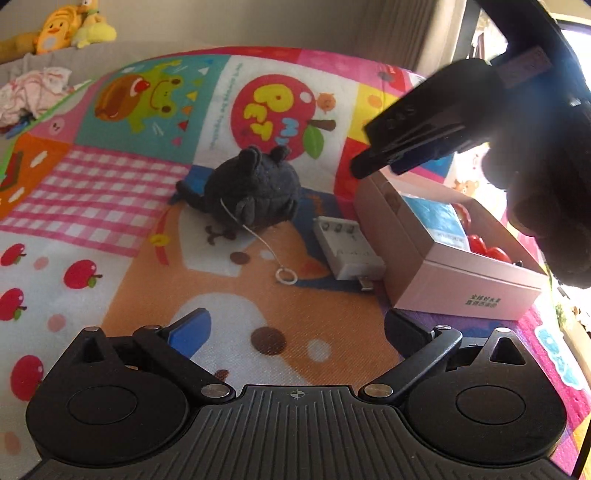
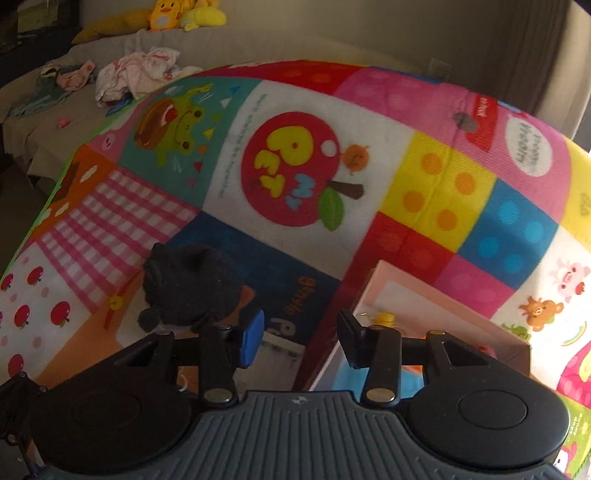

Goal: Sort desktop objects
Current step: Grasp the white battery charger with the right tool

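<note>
A dark grey plush toy (image 1: pixel 255 188) lies mid-mat with a white cord and ring (image 1: pixel 285 276). A white battery charger (image 1: pixel 347 251) lies right of it, beside a pink box (image 1: pixel 461 284) holding a blue packet (image 1: pixel 437 218) and red items (image 1: pixel 487 251). My left gripper (image 1: pixel 295 332) is open and empty, low over the mat in front of the charger. My right gripper (image 2: pixel 301 338) is open and empty, above the gap between plush (image 2: pixel 188 286) and box (image 2: pixel 443 295); it also shows in the left wrist view (image 1: pixel 424 140), raised over the box's far end.
A colourful patchwork mat (image 1: pixel 110 206) covers the surface. Behind it, a grey sofa (image 2: pixel 110 99) carries crumpled clothes (image 2: pixel 136 70) and yellow plush toys (image 2: pixel 184 14). A bright window lies to the right in the left wrist view.
</note>
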